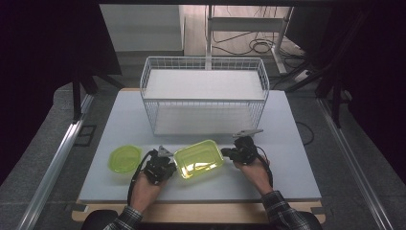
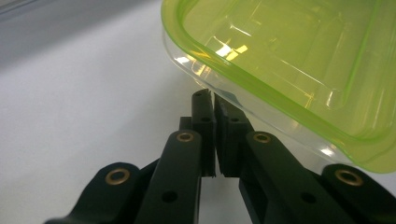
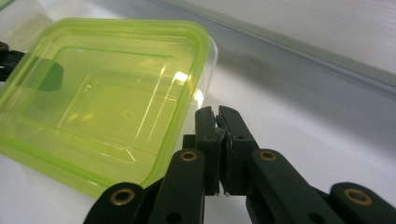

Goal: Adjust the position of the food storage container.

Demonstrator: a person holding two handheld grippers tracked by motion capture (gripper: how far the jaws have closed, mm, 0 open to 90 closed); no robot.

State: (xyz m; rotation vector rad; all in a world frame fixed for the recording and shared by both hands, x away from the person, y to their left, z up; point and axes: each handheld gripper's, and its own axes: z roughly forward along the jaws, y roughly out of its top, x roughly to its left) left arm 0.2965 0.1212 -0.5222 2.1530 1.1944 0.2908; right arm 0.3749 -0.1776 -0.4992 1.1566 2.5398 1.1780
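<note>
A rectangular clear container with a yellow-green lid lies on the white table top between my two grippers. My left gripper is at its left end, jaws shut with nothing between them. In the left gripper view the gripper tips sit right against the clear wall under the lid rim. My right gripper is at the container's right end, also shut and empty. In the right gripper view that gripper points past the lid's near corner, close beside the container wall.
A round clear tub with a yellow-green lid stands left of my left hand. A white wire basket stands behind the container, its open side facing me. The table's front edge runs just under my forearms.
</note>
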